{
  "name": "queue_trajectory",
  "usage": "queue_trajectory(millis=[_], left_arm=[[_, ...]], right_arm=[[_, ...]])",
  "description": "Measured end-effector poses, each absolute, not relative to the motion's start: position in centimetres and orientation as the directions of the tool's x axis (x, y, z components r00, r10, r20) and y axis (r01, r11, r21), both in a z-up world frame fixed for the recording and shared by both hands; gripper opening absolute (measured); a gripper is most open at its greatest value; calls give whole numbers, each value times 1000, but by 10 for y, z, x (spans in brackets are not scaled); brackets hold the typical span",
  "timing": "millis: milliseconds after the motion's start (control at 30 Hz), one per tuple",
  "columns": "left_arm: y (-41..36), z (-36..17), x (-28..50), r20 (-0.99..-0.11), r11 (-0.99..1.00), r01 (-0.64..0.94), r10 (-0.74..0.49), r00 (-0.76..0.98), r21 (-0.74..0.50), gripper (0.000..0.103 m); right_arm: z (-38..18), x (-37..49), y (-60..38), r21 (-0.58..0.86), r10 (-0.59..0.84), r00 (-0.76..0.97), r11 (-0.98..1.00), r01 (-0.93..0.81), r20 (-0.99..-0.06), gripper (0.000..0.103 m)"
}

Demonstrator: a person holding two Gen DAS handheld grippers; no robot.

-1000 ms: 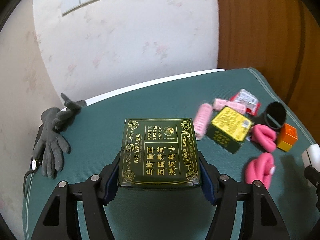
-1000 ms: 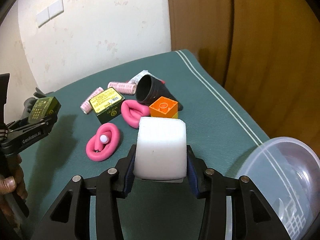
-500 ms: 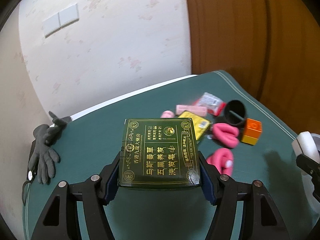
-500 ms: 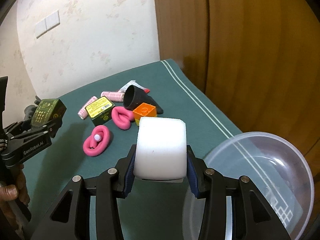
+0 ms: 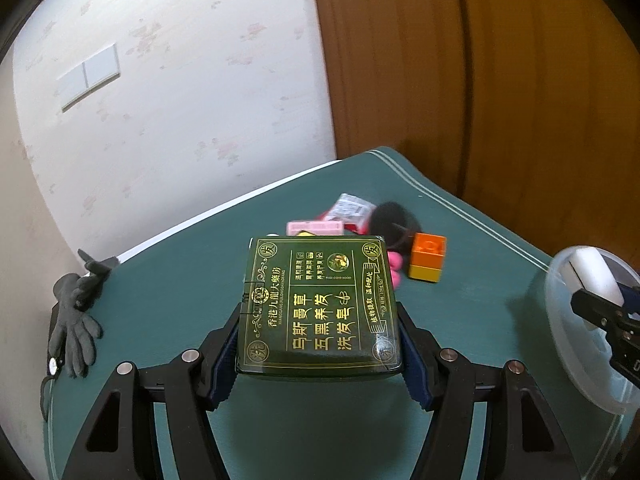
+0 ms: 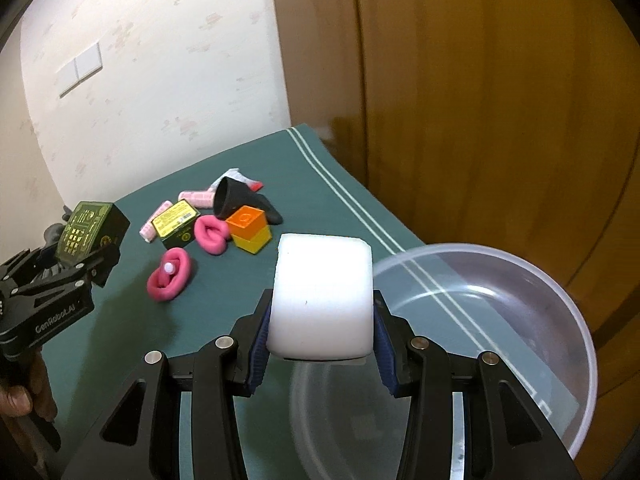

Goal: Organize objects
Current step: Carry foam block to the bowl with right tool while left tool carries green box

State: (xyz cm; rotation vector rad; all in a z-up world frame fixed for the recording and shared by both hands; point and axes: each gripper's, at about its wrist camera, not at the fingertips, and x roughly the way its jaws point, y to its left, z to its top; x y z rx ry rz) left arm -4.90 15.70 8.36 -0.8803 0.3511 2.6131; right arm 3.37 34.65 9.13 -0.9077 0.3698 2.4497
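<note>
My left gripper (image 5: 318, 332) is shut on a dark green box (image 5: 318, 304) with gold lettering, held above the green tablecloth. The same green box (image 6: 90, 230) and left gripper (image 6: 86, 260) show at the left of the right wrist view. My right gripper (image 6: 320, 320) is shut on a white foam block (image 6: 322, 300), held over the near rim of a clear plastic bowl (image 6: 520, 280). In the left wrist view, that bowl (image 5: 560, 320) sits at the right edge with the white block (image 5: 592, 276) above it.
Behind lie pink hair curlers (image 6: 170, 276), another pink curler (image 6: 210, 234), a smaller green-yellow box (image 6: 176, 228), an orange-yellow toy brick (image 6: 250, 230), a black cup on its side (image 6: 236, 200), pink rollers (image 6: 196, 198) and a packet. Grey gloves (image 5: 74, 312) lie at the table's left edge. A wooden panel stands at right.
Both grippers have swung to the right with their loads. The clear bowl has come into full view under the white block, and the pile of small objects has drifted left and farther away.
</note>
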Motion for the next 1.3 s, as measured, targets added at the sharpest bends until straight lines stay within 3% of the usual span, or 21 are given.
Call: queue_trajectory(millis=[1300], left_arm=[[280, 83, 32, -648, -758, -634, 406, -644, 155, 70]], right_arm=[[74, 132, 412, 113, 440, -587, -727, -677, -679, 46]])
